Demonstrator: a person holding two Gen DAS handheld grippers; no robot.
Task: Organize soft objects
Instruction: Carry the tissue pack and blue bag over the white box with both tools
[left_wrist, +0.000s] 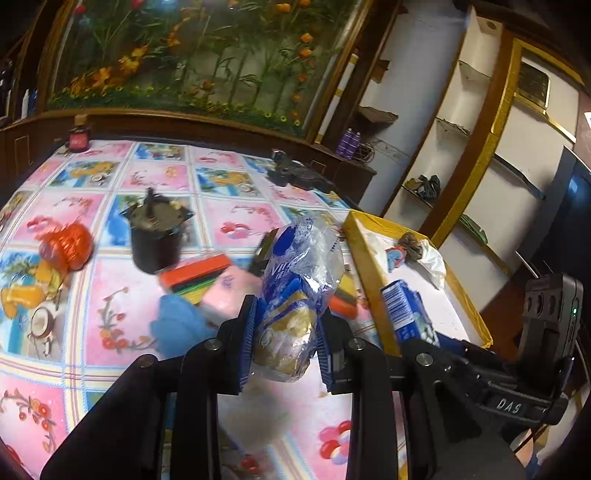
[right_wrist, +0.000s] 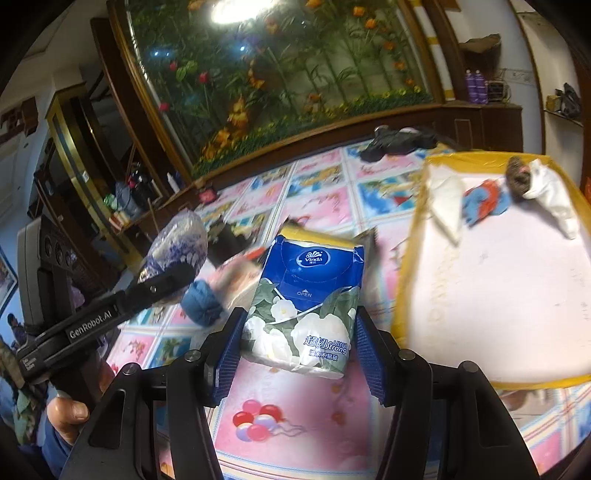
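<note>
My left tongs (left_wrist: 286, 332) are pinched narrow on a crumpled clear-and-blue plastic wrapper (left_wrist: 299, 280), its gold-printed lower end squeezed between the blue ribbed pads (left_wrist: 248, 343) and its loose top sticking up past them. My right tongs (right_wrist: 295, 347) stand at a middling width, clamped on a blue Vinda tissue pack (right_wrist: 306, 302) with white flowers printed on it; the pads press both of its long sides and it hangs clear above the tablecloth (right_wrist: 295, 406). Seen from the right wrist, the left tongs and their wrapper sit off to the left side, with a thumb (right_wrist: 68, 413) on the handle below. Just beyond the left tongs, near the middle of the table, lie a blue cloth (left_wrist: 177, 325), a pink sponge (left_wrist: 225, 295) and a stack of orange, green and yellow sponges (left_wrist: 195, 275), close together and partly overlapping. Farther toward the table's left edge stand a dark pot (left_wrist: 157, 236) and an orange mesh scrubber (left_wrist: 68, 245). Along the right edge sits a yellow-rimmed white tray (right_wrist: 491, 295); at its far end lie a white cloth (right_wrist: 550, 199), a brownish tuft (right_wrist: 519, 179), a blue-and-red item (right_wrist: 487, 203) and another white piece (right_wrist: 448, 206). At the far edge of the table lies a black object (right_wrist: 399, 142), too blurred for me to make out.
</note>
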